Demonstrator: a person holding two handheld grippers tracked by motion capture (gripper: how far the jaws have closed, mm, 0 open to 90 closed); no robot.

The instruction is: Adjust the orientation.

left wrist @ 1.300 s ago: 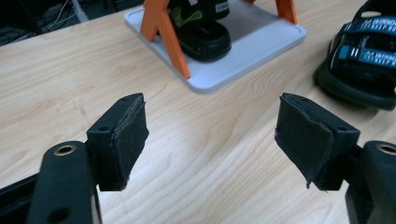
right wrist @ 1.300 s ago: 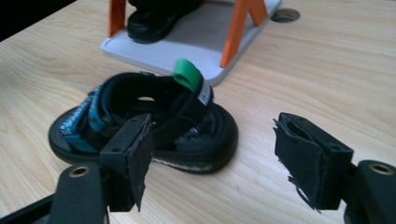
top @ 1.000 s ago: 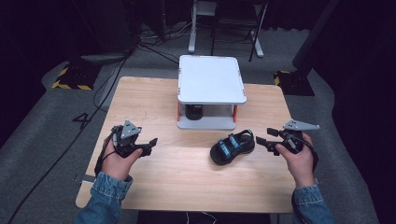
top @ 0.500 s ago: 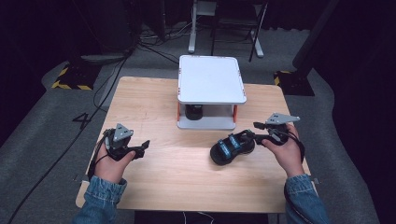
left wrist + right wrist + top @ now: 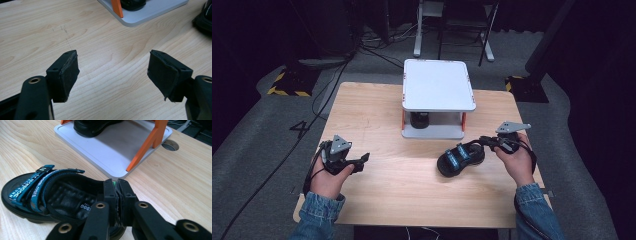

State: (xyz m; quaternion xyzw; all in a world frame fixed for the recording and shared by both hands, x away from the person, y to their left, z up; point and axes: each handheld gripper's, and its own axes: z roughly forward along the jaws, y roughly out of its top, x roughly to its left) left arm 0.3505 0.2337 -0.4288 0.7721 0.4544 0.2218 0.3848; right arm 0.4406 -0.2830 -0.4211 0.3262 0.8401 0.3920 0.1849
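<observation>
Much bare table [image 5: 377,125] is left at nine o'clock; the black, blue-strapped sandal [image 5: 460,158] has just been clamped at its heel by the right gripper [image 5: 487,141], while the left gripper [image 5: 362,161] is held wide and empty.

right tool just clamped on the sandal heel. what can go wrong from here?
1. The right tool has just been closing on only the thin heel strap of the sandal; lifted, it may swing or slip out.
2. The rack sits close beyond; its orange leg could catch the sandal.
3. The left tool is open and apart, giving no support.
</observation>
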